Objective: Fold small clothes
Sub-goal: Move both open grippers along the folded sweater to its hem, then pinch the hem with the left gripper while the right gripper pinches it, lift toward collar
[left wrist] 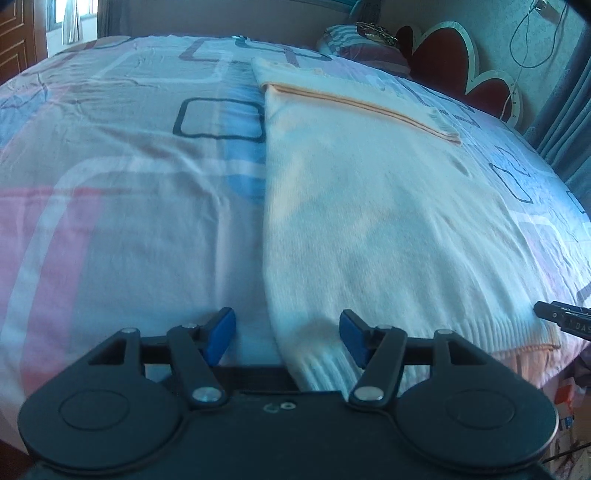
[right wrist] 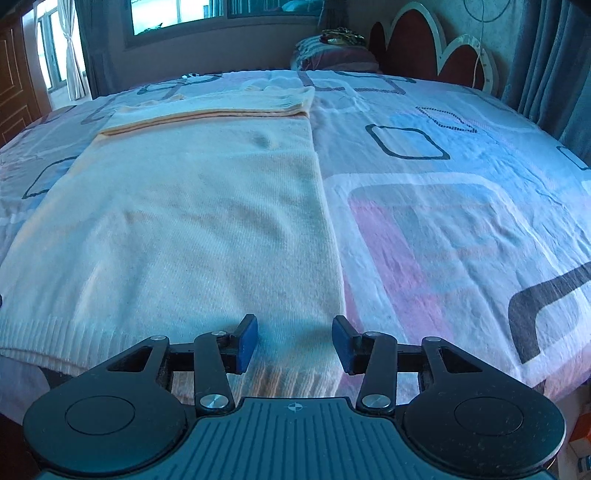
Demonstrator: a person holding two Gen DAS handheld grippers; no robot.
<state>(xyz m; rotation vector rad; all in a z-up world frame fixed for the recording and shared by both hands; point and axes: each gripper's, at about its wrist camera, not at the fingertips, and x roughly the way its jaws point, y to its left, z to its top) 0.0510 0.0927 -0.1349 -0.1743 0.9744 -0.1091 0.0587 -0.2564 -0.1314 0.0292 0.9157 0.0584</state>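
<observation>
A cream knit sweater lies flat on the bed, with its sleeves folded across the far end as an orange-edged band. My left gripper stands open over the near left corner of the ribbed hem, and the sweater's left edge runs between the blue pads. In the right wrist view the same sweater fills the left half. My right gripper is open above the hem's near right corner, pads apart with cloth between them. The right gripper's black tip shows at the left view's right edge.
The bed sheet has pink, blue and dark square patterns and drops off at the near edge. A pillow and a scalloped red headboard stand at the far right. Curtains hang on the right, and a window is behind.
</observation>
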